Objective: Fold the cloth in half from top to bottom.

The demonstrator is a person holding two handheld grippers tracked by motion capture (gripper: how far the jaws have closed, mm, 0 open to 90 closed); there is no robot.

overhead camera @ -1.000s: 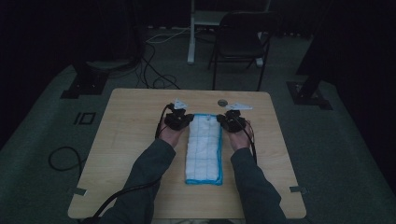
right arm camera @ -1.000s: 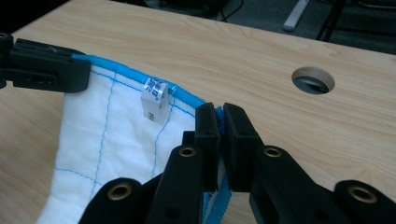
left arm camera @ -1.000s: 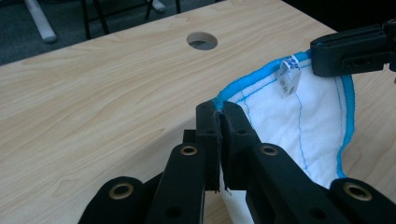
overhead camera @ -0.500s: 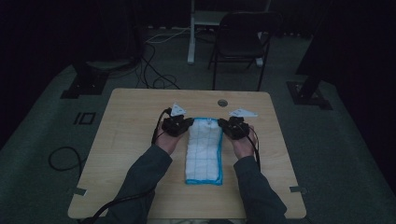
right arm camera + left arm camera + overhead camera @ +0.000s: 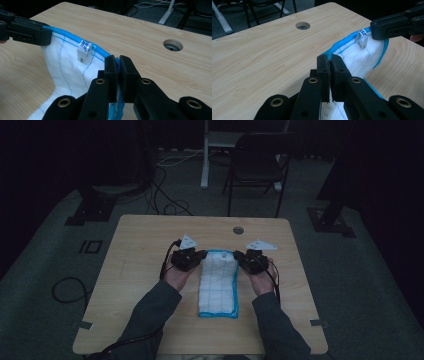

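A white cloth (image 5: 218,282) with a blue hem is laid lengthwise on the wooden table (image 5: 140,250), and its far edge is being lifted at both corners, apparently to fold it toward the person. Everything is placed here against that cloth.

At the cloth's far left corner, the left gripper (image 5: 199,256) is seen clamped tight on the blue hem; in the left gripper view its jaws are pressed together with the hem pinched between them (image 5: 328,65). Along the hem between the corners, a small label (image 5: 361,40) is seen hanging. At the far right corner, the right gripper (image 5: 239,255) is closed on the hem in the same way (image 5: 117,65).

For the fold to be done well, both corners should be kept at equal height, the hem held taut between them, and the edge carried straight over the near edge so that the corners meet squarely. A sag is already seen in the middle, so a little outward tension is advised.

No container is seen on the table; beyond the cloth's far edge, a round cable hole (image 5: 238,230) is cut into the tabletop, and nothing can be made out in it.
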